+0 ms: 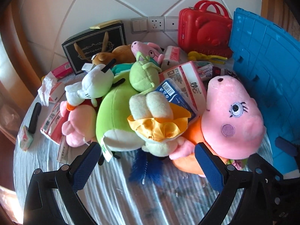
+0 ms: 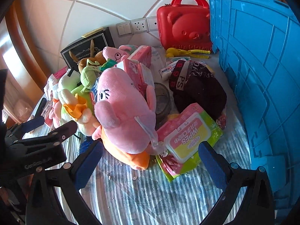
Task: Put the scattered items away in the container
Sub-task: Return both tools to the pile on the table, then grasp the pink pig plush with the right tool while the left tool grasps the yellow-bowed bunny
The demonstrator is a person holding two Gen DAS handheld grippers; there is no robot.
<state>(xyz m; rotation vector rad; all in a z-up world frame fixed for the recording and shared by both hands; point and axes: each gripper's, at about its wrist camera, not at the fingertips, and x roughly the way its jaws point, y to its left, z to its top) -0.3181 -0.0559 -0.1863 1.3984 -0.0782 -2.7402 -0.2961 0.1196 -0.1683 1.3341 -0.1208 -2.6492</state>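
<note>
While both grippers hover over a cluttered table [image 2: 150, 196], a heap of plush toys and packets lies beside the blue plastic crate [image 2: 262, 71], which stands at the right edge, cut off by both views so its inside cannot be seen. The left gripper [image 1: 148, 161] has its jaws wide apart in front of a cream plush doll in a yellow skirt [image 1: 155, 120], gripping nothing. The right gripper [image 2: 150, 161] also has its jaws spread, empty, just before a pink pig plush [image 2: 125, 112] in an orange dress. A pack of wet wipes [image 2: 187, 138] lies just right of the pig, partly tucked under it, with a dark garment [image 2: 198, 90] behind. A green plush [image 1: 116, 112], a white plush [image 1: 90, 86] and a pink tissue pack [image 1: 187, 80] overlap in the heap, their lower parts hidden. A blue feathery item [image 1: 148, 170] pokes out from beneath the doll; what it is stays unclear. A red bear-faced case [image 1: 204, 26] stands against the tiled wall.
</note>
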